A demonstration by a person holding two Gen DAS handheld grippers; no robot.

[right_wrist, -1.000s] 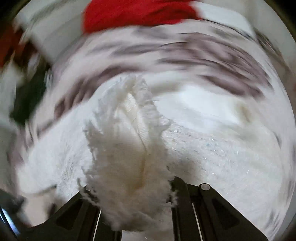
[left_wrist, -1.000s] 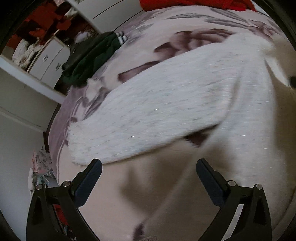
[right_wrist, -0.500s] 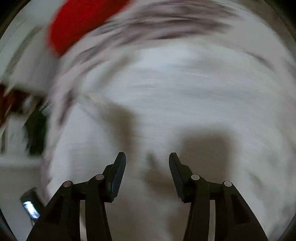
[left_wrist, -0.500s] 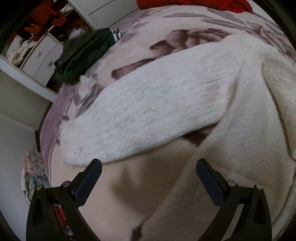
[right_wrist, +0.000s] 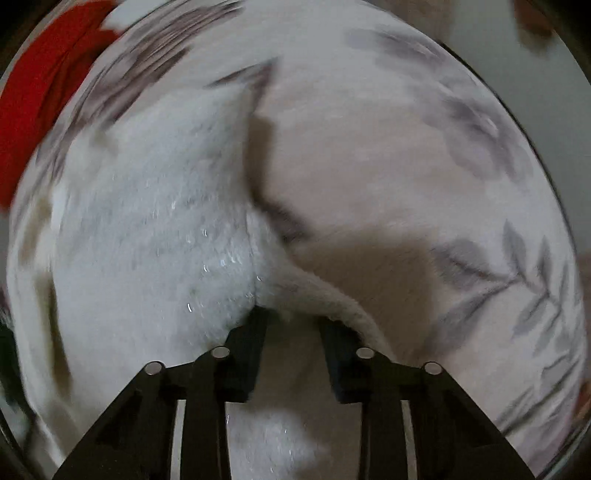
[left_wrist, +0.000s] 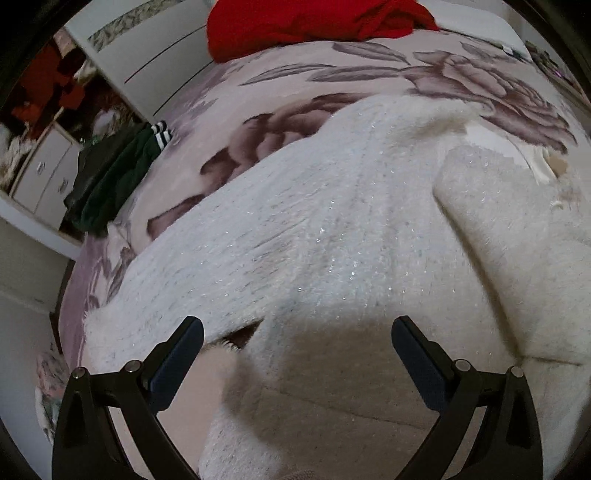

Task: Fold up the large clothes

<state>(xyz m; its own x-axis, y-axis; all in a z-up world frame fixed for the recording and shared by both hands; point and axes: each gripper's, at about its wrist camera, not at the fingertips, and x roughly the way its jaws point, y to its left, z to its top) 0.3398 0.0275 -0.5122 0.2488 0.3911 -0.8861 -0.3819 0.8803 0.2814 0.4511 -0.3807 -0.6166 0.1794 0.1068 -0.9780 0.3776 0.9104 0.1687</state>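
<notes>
A fluffy white sweater [left_wrist: 332,229] lies spread on the flower-patterned bed cover [left_wrist: 280,96]. One sleeve reaches to the left, and a folded part [left_wrist: 509,258] lies over the body at the right. My left gripper [left_wrist: 295,343] is open and empty, low over the sweater by the armpit. In the right wrist view the sweater [right_wrist: 155,229] fills the left half. My right gripper [right_wrist: 291,325] is partly open, its jaws either side of the sweater's edge [right_wrist: 303,291]; they do not pinch it.
A red garment [left_wrist: 306,22] lies at the far end of the bed, and also shows in the right wrist view [right_wrist: 33,96]. A dark green garment [left_wrist: 110,177] lies at the bed's left edge. White drawers [left_wrist: 40,173] and a wall stand beyond that edge.
My right gripper let go of the bunched sweater part, which now lies folded over the body, and moved down to the sweater's right edge. My left gripper stayed open and shifted over the sweater.
</notes>
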